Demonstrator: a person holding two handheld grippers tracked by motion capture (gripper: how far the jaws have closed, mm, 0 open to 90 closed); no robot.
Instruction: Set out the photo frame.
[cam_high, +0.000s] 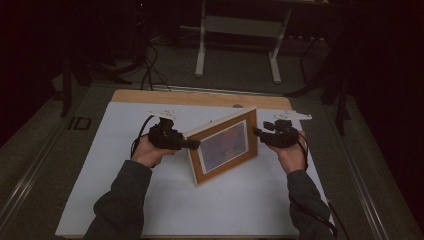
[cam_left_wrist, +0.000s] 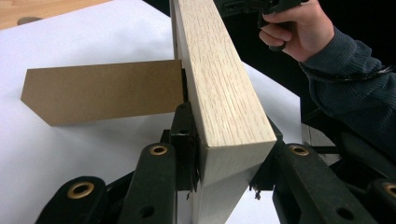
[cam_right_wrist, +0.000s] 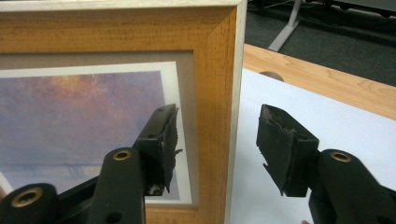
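Wooden picture frame stands mid-desk, held at one side.
My left gripper clamps the light-wood picture frame; my right gripper stands released, straddling its other edge on the white desk.

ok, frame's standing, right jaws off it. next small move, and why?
Probably back the right gripper away from the picture frame: its jaws straddle the frame's edge without touching, while the left gripper clamps the other side and the easel back is out.
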